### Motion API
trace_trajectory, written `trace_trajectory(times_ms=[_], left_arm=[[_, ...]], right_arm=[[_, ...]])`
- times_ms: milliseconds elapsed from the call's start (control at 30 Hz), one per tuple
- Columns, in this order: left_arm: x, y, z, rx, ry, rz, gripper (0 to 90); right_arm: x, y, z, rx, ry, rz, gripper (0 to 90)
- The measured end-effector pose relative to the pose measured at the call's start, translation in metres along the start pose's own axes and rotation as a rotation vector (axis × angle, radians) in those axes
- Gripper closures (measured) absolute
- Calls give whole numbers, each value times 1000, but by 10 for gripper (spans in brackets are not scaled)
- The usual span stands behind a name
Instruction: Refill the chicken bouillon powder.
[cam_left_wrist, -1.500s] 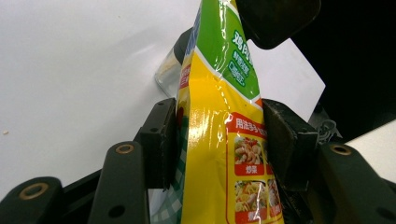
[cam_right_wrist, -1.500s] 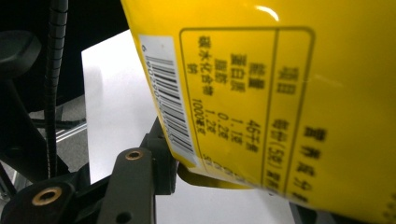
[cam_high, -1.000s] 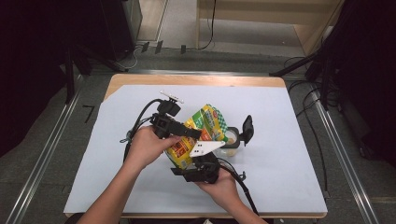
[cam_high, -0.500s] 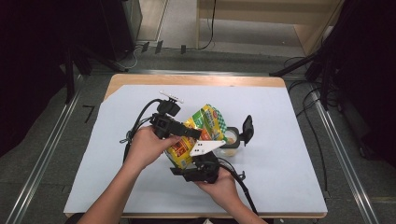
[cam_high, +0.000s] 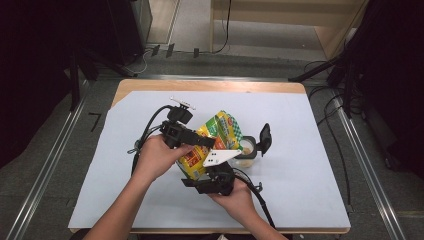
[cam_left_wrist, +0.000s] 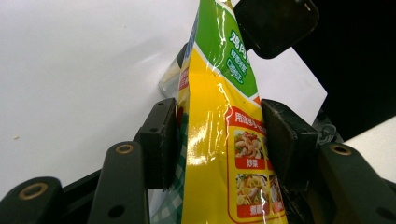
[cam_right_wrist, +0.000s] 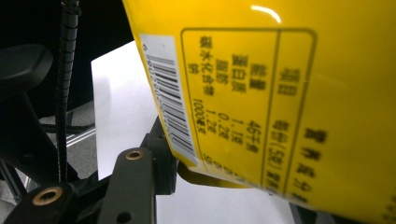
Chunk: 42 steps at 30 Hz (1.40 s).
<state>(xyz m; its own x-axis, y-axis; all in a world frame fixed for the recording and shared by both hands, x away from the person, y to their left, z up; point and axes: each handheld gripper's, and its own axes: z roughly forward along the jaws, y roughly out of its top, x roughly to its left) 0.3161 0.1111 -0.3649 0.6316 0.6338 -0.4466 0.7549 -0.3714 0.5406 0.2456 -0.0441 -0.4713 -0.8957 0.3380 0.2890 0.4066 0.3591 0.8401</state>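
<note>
My left gripper (cam_left_wrist: 217, 140) pinches the yellow seasoning bag (cam_left_wrist: 219, 154); my right gripper (cam_high: 216, 176) clamps its near end half-spread.

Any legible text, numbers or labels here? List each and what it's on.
"用法多样", white on an orange band, on the yellow bag, left gripper view.
"炒菜", caption under a food photo on the same bag.
"项目", "能量", "蛋白质", "脂肪", "碳水化合物", "钠": nutrition table on the bag's back, right gripper view, with "46千焦", "1.1克".
Barcode digits and the green panel's characters: too blurred.
</note>
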Motion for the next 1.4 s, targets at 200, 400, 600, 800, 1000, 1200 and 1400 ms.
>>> trace_trajectory(times_ms=[200, 400, 600, 800, 1000, 1200, 1400], left_arm=[[0, 1, 1, 6, 8, 8, 494], [-1, 2, 2, 3, 16, 18, 493], [0, 4, 2, 3, 22, 10, 493], [1, 5, 2, 7, 22, 5, 493], [2, 7, 3, 7, 21, -2, 494], [2, 8, 3, 7, 22, -3, 495], [1, 7, 4, 7, 22, 0, 495]], right_arm=[[-1, 0, 0, 0, 5, 4, 579], [-3, 0, -1, -6, 12, 9, 580], [-6, 1, -1, -8, 24, 11, 580], [-7, 2, 0, -8, 29, 24, 580], [-8, 2, 0, -12, 31, 25, 580], [-9, 3, 0, -10, 33, 30, 580], [-9, 3, 0, -11, 33, 30, 580]])
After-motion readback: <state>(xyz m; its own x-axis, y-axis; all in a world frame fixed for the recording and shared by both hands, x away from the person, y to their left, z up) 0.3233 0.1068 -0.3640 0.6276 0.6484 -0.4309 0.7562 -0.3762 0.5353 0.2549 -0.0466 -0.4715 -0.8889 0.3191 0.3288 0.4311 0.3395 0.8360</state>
